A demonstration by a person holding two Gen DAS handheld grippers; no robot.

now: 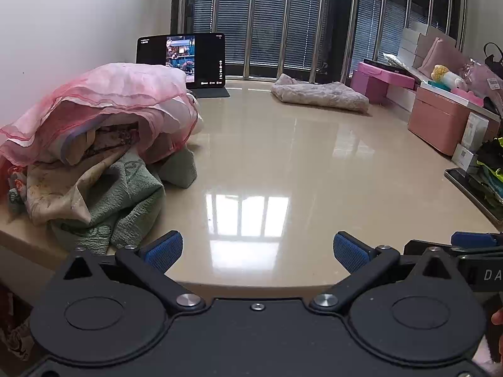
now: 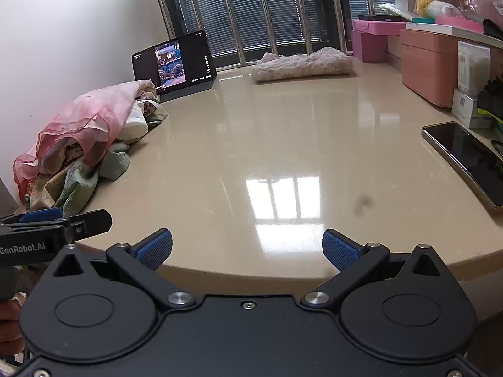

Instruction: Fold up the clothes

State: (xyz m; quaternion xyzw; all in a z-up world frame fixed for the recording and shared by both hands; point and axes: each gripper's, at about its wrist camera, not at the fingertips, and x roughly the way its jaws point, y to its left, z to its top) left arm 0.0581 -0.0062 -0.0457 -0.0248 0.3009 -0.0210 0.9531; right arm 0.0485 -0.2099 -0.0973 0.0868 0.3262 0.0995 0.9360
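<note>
A heap of unfolded clothes [image 1: 94,144] lies at the left of the beige table [image 1: 283,163]: a sheer pink garment [image 1: 119,94] on top, a floral piece and a green textured one [image 1: 125,201] below. The heap also shows in the right wrist view [image 2: 78,144]. A folded pale pink garment [image 1: 320,92] lies at the far side, also in the right wrist view [image 2: 301,62]. My left gripper [image 1: 257,251] is open and empty at the table's near edge, right of the heap. My right gripper [image 2: 248,248] is open and empty beside it.
A tablet [image 1: 182,59] with a video playing stands at the back left. A phone [image 2: 465,160] lies at the right edge. Pink boxes [image 1: 440,119] and clutter line the right side. A barred window is behind.
</note>
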